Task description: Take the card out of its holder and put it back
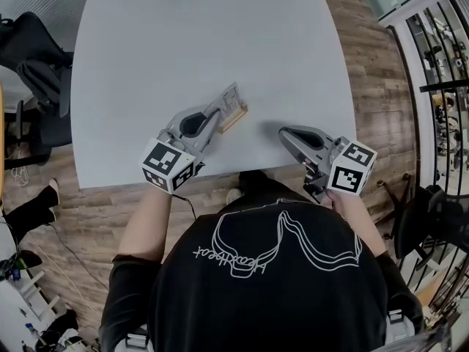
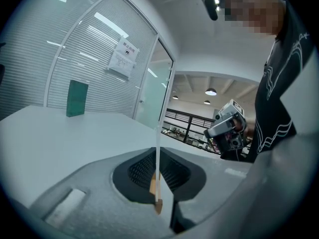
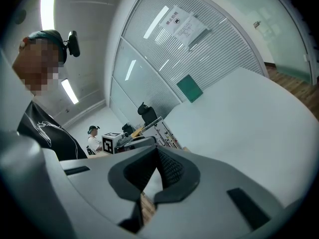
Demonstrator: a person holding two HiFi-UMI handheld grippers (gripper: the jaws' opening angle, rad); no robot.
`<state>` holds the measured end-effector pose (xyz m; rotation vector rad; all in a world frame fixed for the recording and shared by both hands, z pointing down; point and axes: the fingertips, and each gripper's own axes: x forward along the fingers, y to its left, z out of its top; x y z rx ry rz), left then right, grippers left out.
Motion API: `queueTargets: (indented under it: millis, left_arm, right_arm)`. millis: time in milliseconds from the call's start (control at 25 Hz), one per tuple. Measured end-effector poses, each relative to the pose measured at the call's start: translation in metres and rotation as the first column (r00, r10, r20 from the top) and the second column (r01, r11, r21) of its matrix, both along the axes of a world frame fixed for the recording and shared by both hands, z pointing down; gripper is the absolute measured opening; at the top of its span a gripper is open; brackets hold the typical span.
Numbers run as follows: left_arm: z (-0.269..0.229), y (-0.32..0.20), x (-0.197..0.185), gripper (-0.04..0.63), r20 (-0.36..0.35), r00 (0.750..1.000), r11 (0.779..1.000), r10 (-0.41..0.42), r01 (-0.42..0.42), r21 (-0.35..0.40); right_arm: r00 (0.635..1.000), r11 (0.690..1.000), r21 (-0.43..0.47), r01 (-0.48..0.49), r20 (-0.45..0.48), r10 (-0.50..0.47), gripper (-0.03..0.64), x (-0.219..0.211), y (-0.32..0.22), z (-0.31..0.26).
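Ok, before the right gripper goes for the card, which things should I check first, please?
1. Left gripper grips the card holder: ok, jaws shut on its thin panel.
2. Right gripper empty: ok, nothing between its jaws.
3. Right jaws open for the card: not ok, they are together.
4. Right gripper apart from the holder: ok, table shows between them.
5. Card seated in the holder: cannot tell.
6. Holder resting on the table or lifted: cannot tell.
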<state>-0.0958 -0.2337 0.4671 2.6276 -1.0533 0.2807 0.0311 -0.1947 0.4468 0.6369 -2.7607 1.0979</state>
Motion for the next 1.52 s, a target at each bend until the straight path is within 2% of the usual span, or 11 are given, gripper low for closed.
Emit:
queueTargets:
  millis: [1200, 1520]
  left_arm:
    - [0.044, 0.001, 0.003, 0.026, 0.083, 0.997, 0.997, 0.003, 0.004, -0.082]
    - [0.046, -0.001, 0.006, 0.026, 0.073, 0.997, 0.996, -0.005, 0.012, -0.087]
  right_arm:
    - [0.999, 0.999, -0.039, -0.031, 0.004, 0.031, 0.009, 0.006, 0.002, 0.010]
    - [0.999, 0.997, -0.055, -0.046, 0.010, 0.046, 0.009, 0.011, 0.007, 0.015]
